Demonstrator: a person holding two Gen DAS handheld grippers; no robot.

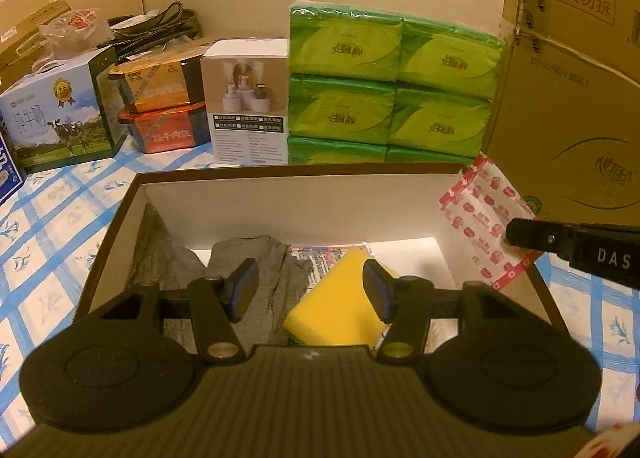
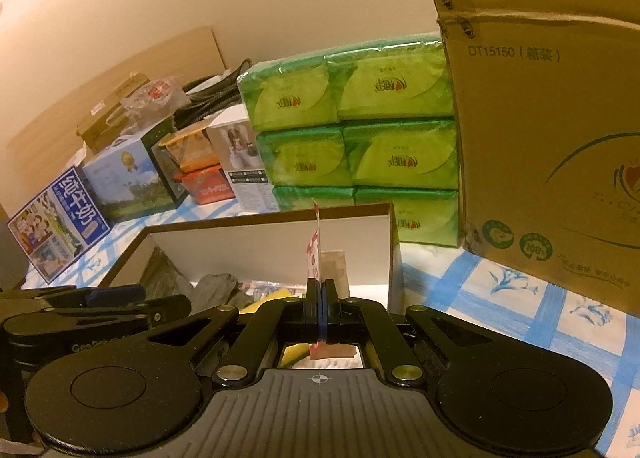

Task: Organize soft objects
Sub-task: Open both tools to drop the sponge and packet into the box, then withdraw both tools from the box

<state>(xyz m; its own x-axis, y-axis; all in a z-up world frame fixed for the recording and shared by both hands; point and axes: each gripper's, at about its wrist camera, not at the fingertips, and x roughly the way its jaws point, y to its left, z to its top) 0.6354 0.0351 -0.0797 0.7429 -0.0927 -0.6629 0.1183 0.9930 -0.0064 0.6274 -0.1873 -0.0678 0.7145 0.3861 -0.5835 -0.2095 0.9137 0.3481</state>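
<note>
1. Matt black plastic left gripper (image 1: 310, 284), brass-coloured metal pivots.
2. Porous yellow sponge (image 1: 340, 306); soft grey cloth (image 1: 256, 254).
3. Glossy green tissue packs (image 1: 392, 85), far.
4. Matt cardboard box (image 1: 280, 193).

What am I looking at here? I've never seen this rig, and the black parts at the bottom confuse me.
Those black parts are hand-held grippers; a person carries one in each hand, each with its own camera. The left gripper is open above a brown box holding a grey cloth and a yellow sponge. The right gripper is shut on a red-and-white plastic packet over the box's right edge. Behind stand green tissue packs and a cardboard carton on a blue-checked tablecloth.
</note>
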